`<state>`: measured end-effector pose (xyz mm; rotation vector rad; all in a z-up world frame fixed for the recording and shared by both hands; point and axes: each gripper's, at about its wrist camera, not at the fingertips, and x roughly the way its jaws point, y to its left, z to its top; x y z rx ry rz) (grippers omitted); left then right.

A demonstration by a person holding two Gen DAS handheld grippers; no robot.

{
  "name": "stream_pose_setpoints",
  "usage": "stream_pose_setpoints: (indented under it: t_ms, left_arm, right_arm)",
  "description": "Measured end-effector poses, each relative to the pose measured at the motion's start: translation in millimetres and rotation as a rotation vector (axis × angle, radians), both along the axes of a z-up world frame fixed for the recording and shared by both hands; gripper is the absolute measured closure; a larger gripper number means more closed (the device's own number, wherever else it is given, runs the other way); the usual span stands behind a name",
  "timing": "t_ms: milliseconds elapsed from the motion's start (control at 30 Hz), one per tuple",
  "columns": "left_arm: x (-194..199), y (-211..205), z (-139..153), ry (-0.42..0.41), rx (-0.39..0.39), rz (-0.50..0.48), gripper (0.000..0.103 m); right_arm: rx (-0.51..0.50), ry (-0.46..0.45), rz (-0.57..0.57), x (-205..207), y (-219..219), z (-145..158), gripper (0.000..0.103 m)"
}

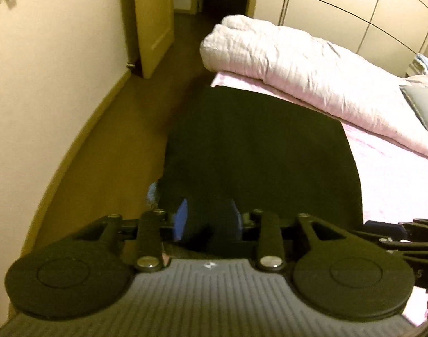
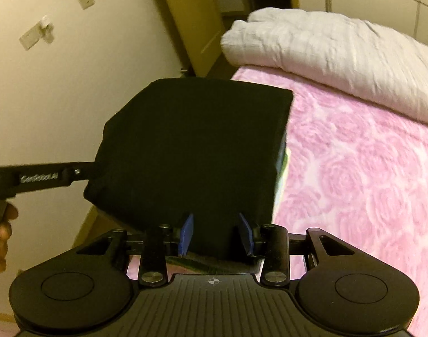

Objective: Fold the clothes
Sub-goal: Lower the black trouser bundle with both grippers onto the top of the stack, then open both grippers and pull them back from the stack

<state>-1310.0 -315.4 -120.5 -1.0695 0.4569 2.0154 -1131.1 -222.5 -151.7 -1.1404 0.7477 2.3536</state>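
Note:
A black garment (image 1: pixel 259 151) lies folded near the edge of the bed, its near edge lifted. My left gripper (image 1: pixel 207 220) is shut on that near edge, with black cloth bunched between the blue pads (image 1: pixel 181 219). In the right wrist view the same black garment (image 2: pixel 191 146) hangs raised over the pink sheet, and my right gripper (image 2: pixel 216 234) is shut on its near right edge, blue pads (image 2: pixel 187 233) on either side of the cloth. The left gripper's body (image 2: pixel 40 178) reaches in from the left with a hand below it.
The bed carries a pink rose-patterned sheet (image 2: pixel 354 174) and a rolled white duvet (image 1: pixel 298 64) along its far side. A grey cushion (image 1: pixel 424 106) lies at the right. Brown floor (image 1: pixel 124 129), a cream wall and an open door (image 1: pixel 155 22) lie to the left.

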Motion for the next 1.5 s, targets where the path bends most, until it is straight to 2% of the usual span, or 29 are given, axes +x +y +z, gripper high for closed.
stream_pose_setpoints:
  t_ms: [300,400,500,633,867,1100,1267,1500]
  left_arm:
    - [60.3,-31.4,23.5,0.05,0.002,0.051,0.056]
    - [83.4,-42.8,32.5,0.107,0.005,0.089,0.052]
    - [104.1,-51.4,41.3,0.167,0.009,0.118,0.041]
    - [128.2,-62.4,52.9,0.19,0.031,0.135,0.04]
    - [157.6,-76.4,64.1,0.194,0.021,0.183,0.04]
    - [194.5,-92.7,64.3,0.178,0.009,0.282,0.04]
    - [220.3,-95.7,59.3,0.138,0.004,0.344,0.041]
    - [254.0,-78.2,56.4,0.124,0.018,0.41,0.043]
  right_arm:
    - [0.015,0.024,0.024,40.0,-26.5,28.1,0.061]
    - [0.022,0.032,0.039,53.0,-35.9,36.8,0.061]
    - [0.069,0.022,0.049,67.1,-46.1,46.6,0.06]
    - [0.122,-0.001,0.065,82.2,-55.6,56.3,0.059]
    - [0.127,0.019,0.123,104.0,-62.8,62.8,0.059]
    - [0.113,0.018,0.21,119.9,-61.1,61.2,0.059]
    - [0.112,0.003,0.259,135.1,-50.5,60.9,0.058]
    - [0.126,-0.021,0.327,159.6,-22.4,59.9,0.058]
